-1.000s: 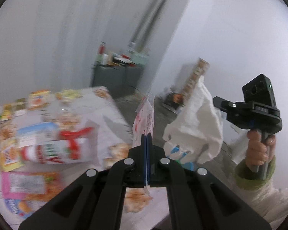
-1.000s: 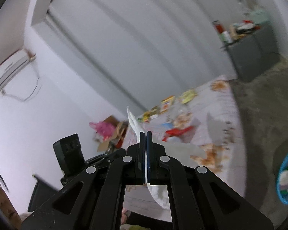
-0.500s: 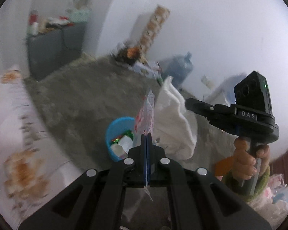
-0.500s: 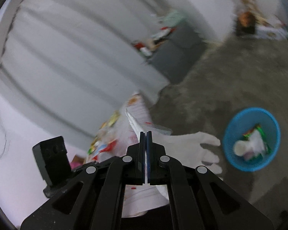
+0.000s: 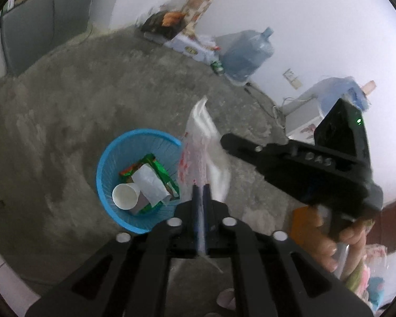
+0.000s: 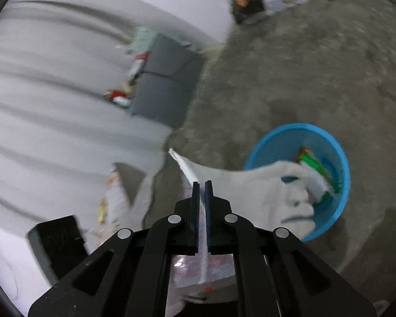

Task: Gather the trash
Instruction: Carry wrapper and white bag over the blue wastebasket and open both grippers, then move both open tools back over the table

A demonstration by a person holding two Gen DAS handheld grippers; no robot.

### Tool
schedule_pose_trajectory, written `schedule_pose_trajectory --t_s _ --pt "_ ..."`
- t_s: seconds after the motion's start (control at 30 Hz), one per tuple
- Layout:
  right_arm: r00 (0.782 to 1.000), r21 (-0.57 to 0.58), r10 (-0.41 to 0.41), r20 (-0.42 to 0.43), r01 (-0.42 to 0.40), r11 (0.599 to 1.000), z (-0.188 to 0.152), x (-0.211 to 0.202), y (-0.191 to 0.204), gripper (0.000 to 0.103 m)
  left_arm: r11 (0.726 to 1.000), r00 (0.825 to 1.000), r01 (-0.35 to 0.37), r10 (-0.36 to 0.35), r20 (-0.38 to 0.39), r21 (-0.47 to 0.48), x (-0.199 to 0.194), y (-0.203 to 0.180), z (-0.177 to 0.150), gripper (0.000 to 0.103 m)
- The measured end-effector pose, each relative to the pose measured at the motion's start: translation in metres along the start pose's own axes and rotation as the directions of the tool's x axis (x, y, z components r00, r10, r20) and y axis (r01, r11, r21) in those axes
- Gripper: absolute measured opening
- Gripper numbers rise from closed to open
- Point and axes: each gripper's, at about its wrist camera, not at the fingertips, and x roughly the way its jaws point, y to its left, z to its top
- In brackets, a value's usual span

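Observation:
A blue trash basket (image 5: 111, 158) stands on the concrete floor and holds a green wrapper (image 5: 161, 169), a white paper cup (image 5: 126, 196) and white paper. My left gripper (image 5: 200, 186) is shut on a clear plastic wrapper with red print (image 5: 191, 155), held just right of the basket's rim. My right gripper (image 6: 202, 183) is shut on a white paper tissue (image 6: 250, 185) that hangs toward the basket (image 6: 272, 137). The right gripper's body also shows in the left wrist view (image 5: 303, 163), with the tissue (image 5: 216, 166) beside the wrapper.
A grey cabinet (image 6: 163, 84) with clutter on top stands by the curtain. A water jug (image 5: 245, 50), boxes (image 5: 187, 45) and a white appliance (image 5: 303, 116) line the far wall. The table's cloth edge (image 6: 113, 195) is at lower left.
Both grippers have swung away from the table and down toward the floor. The blue basket is now close below both, with the wrapper and tissue still held.

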Motion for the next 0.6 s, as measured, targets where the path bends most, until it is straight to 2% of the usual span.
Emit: schedule_pose_trajectory --t_s 0.07,0.1,0.13,0.27,0.43,0.53,0.6 --pt "0.998 0.029 -0.057 -0.025 0.058 0.998 0.001 0.014 -0.016 0.026 0.999 1.000 -0.012 0.012 -0.016 -0.049 0.012 0.009 0.000 0.024" --pt "0.994 0.034 -0.103 -0.031 0.104 0.994 0.000 0.020 -0.021 0.026 0.997 1.000 -0.012 0.011 -0.020 -0.081 0.015 0.014 -0.002 0.026" --pt "0.993 0.032 -0.116 -0.034 0.117 0.993 -0.003 0.023 -0.025 0.026 0.995 1.000 -0.004 0.002 -0.022 -0.095 0.015 0.017 -0.005 0.026" --pt "0.991 0.021 -0.130 -0.025 0.130 0.991 -0.010 0.020 -0.022 0.033 0.997 1.000 0.004 -0.005 -0.017 -0.074 0.009 0.019 -0.011 0.029" --pt "0.989 -0.020 -0.147 0.015 0.147 0.989 -0.011 0.004 -0.013 0.038 0.995 1.000 0.010 -0.007 0.030 -0.096 -0.010 0.023 -0.011 0.031" --pt "0.985 -0.089 -0.164 0.049 0.167 0.982 -0.015 -0.009 0.004 0.047 0.996 0.997 0.026 -0.020 0.069 -0.091 -0.033 0.021 -0.014 0.033" --pt "0.983 -0.135 -0.172 0.057 0.179 0.975 -0.016 -0.012 0.013 0.054 0.997 0.995 0.032 -0.024 0.094 -0.077 -0.048 0.020 -0.018 0.038"
